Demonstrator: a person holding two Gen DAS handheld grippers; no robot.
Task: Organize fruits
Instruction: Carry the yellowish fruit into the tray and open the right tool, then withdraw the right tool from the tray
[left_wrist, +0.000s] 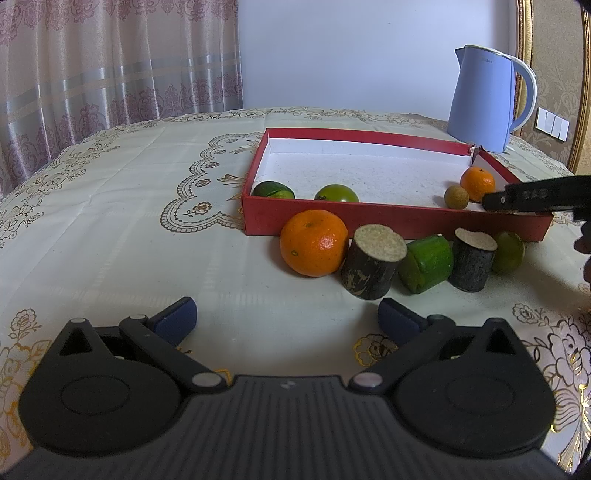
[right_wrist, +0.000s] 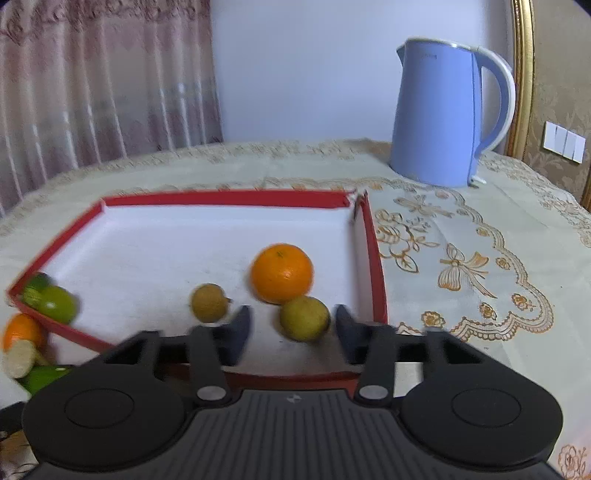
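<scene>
the right hand-held gripper (right_wrist: 291, 325) stood open inside the red box (right_wrist: 376, 258), a blurred yellow-green fruit (right_wrist: 304, 318) loose between its fingers beside an orange (right_wrist: 281, 273). the left hand-held gripper (left_wrist: 287, 314) hung open and empty over the worktop (left_wrist: 110, 221). fruits at the right view's left edge were cut off.

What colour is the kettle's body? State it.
The kettle is light blue with a white-edged handle; the right wrist view shows it best.

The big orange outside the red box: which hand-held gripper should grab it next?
Left. The left hand-held gripper is open and facing the big orange. The right hand-held gripper is over the red box, around a yellow-green fruit.
</scene>
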